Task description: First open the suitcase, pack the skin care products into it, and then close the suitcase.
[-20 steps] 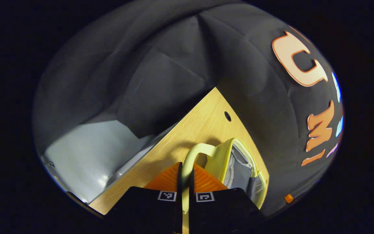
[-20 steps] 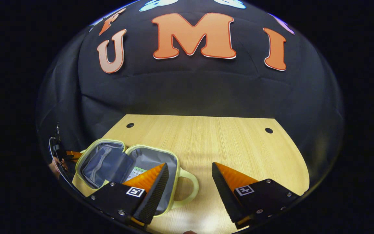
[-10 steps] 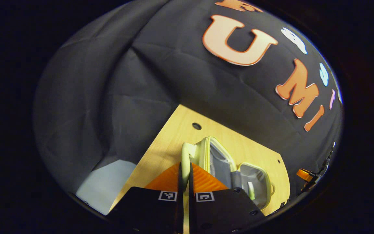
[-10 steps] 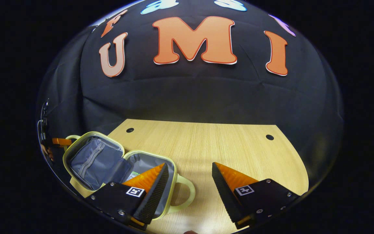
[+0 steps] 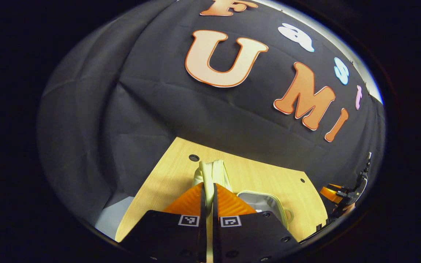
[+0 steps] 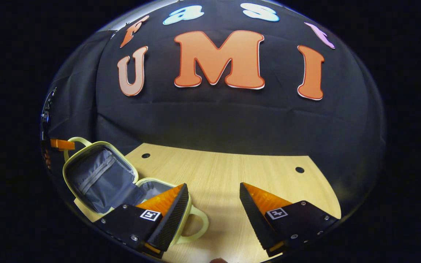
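Count of items, both views.

One suitcase, made of two halves, with two loop handles: one on the raised half, one on the lower half. One table; two round holes in its top in the right gripper view. Two tools: left tool, right tool. Inside the lower half, possibly one item at the edge; too little is visible to count with confidence.
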A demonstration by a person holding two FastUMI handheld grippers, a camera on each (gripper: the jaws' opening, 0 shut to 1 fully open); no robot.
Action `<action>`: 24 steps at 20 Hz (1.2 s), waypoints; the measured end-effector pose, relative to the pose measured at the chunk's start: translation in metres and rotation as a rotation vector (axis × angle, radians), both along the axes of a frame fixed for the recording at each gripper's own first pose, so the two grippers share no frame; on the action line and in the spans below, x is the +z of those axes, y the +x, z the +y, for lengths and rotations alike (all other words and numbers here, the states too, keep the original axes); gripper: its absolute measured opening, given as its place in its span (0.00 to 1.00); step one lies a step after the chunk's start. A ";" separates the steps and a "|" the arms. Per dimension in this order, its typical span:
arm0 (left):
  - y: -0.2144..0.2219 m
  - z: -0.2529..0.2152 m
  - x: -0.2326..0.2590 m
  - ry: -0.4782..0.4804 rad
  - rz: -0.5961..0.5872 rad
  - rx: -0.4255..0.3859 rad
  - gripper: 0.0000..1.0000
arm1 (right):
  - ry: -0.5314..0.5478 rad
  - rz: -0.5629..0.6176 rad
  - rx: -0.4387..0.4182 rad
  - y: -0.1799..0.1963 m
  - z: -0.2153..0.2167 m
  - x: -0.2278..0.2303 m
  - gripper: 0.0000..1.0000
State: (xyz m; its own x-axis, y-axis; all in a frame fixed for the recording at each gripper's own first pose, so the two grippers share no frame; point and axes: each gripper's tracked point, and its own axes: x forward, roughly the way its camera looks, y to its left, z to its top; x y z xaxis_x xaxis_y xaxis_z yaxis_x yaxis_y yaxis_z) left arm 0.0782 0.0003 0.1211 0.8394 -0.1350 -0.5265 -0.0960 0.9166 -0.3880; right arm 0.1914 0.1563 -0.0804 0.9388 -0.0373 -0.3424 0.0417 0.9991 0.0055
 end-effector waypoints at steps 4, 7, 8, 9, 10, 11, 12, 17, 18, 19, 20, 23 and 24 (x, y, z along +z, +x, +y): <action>0.001 -0.043 0.028 -0.017 -0.044 -0.037 0.06 | -0.021 -0.043 0.007 -0.004 -0.017 0.015 0.92; 0.006 -0.086 0.049 -0.079 -0.090 -0.069 0.06 | -0.045 -0.066 0.013 -0.007 -0.028 0.020 0.93; 0.007 -0.098 0.054 -0.087 -0.097 -0.080 0.07 | -0.053 -0.071 0.019 -0.008 -0.030 0.021 0.99; 0.007 -0.111 0.054 -0.092 -0.104 -0.092 0.06 | -0.060 -0.076 0.027 -0.010 -0.033 0.022 0.94; 0.008 -0.123 0.058 -0.109 -0.108 -0.103 0.07 | -0.070 -0.082 0.029 -0.011 -0.037 0.023 0.94; 0.008 -0.137 0.063 -0.142 -0.115 -0.114 0.07 | -0.074 -0.087 0.036 -0.013 -0.039 0.023 0.94; 0.009 -0.151 0.068 -0.202 -0.126 -0.120 0.07 | -0.082 -0.089 0.037 -0.015 -0.044 0.022 0.94; 0.008 -0.223 0.069 -0.325 -0.128 -0.175 0.07 | -0.090 -0.107 0.045 -0.022 -0.066 0.023 0.94; 0.008 -0.234 0.068 -0.326 -0.122 -0.188 0.07 | -0.091 -0.113 0.047 -0.025 -0.071 0.024 0.95; 0.007 -0.243 0.065 -0.333 -0.114 -0.200 0.07 | -0.092 -0.119 0.047 -0.026 -0.075 0.025 0.95; 0.006 -0.255 0.064 -0.344 -0.105 -0.212 0.07 | -0.094 -0.121 0.045 -0.027 -0.080 0.026 0.95; 0.005 -0.281 0.051 -0.364 -0.085 -0.242 0.07 | -0.092 -0.119 0.038 -0.031 -0.093 0.022 0.95; 0.004 -0.291 0.047 -0.381 -0.074 -0.248 0.07 | -0.091 -0.119 0.037 -0.032 -0.098 0.022 0.95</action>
State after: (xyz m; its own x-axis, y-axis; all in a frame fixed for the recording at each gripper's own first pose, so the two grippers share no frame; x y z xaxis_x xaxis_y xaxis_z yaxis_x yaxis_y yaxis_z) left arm 0.0819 -0.2912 0.1678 0.7907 -0.5093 -0.3397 0.1494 0.6986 -0.6997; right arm 0.1594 0.0580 -0.0585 0.9740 -0.0282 -0.2249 0.0098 0.9966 -0.0824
